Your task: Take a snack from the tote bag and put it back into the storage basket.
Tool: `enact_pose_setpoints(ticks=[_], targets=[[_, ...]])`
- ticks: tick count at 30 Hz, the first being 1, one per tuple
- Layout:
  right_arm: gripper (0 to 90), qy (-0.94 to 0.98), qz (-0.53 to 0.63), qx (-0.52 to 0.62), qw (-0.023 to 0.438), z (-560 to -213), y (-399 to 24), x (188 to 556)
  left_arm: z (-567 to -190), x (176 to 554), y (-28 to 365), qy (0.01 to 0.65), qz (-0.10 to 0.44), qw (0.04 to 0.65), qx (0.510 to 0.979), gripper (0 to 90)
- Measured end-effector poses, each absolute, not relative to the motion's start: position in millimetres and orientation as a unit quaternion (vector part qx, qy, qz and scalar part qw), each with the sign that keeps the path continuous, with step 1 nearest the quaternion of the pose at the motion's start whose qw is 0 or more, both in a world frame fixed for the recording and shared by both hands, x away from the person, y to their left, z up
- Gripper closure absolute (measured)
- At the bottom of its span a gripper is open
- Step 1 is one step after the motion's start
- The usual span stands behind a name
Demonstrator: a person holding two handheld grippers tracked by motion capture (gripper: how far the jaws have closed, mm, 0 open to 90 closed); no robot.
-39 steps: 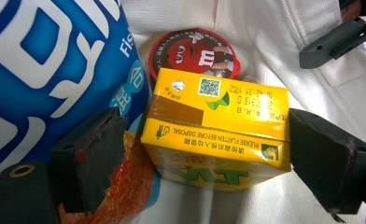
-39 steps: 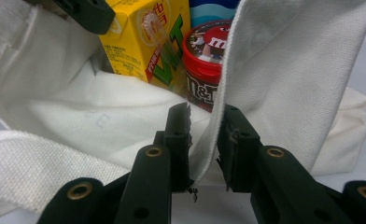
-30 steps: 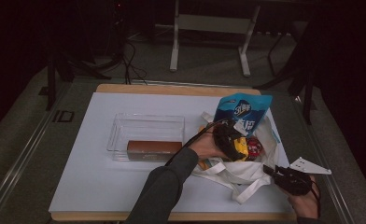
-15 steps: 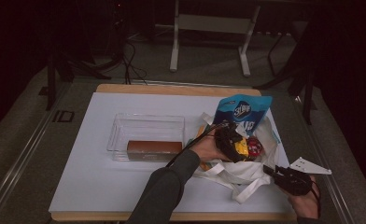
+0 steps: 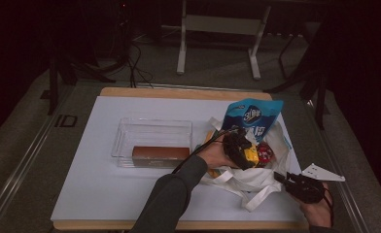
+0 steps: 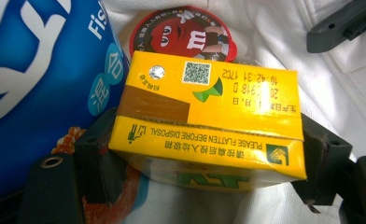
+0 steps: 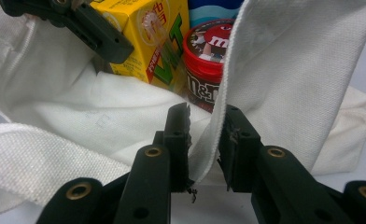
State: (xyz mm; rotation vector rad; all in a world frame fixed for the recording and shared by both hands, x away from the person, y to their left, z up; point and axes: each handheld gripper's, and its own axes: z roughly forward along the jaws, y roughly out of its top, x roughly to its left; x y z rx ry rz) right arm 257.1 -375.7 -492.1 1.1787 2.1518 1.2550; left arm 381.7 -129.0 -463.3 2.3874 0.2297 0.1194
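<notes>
A white tote bag [image 5: 237,178] lies at the table's right side with its mouth open. Inside it are a yellow drink carton [image 6: 209,102], a red M&M's tub [image 6: 181,32] and a blue packet [image 5: 251,119]. My left gripper [image 5: 242,150] reaches into the bag. Its jaws have just been closing and now press on both sides of the carton [image 7: 148,42]. My right gripper [image 7: 204,126], near the table's front right [image 5: 279,177], is shut on the bag's fabric rim [image 7: 265,70] and holds it up.
A clear plastic container [image 5: 152,127] stands left of the bag with a brown bar [image 5: 160,153] inside. The white tabletop [image 5: 106,194] ends close to the right hand. Beyond the table stand dark furniture legs and cables.
</notes>
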Motion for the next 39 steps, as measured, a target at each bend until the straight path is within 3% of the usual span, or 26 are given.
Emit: enact_pose_setpoints(ticks=[25,39], targets=[[73.5,0.767,0.446,0.42,0.192,-493,-376,257,-457,376,-125,0.093,0.063,0.343,0.933,28.6],[70.4,0.766,0.445,0.422,0.194,-493,-375,258,-434,374,-107,0.104,0.071,0.371,0.92,28.6]])
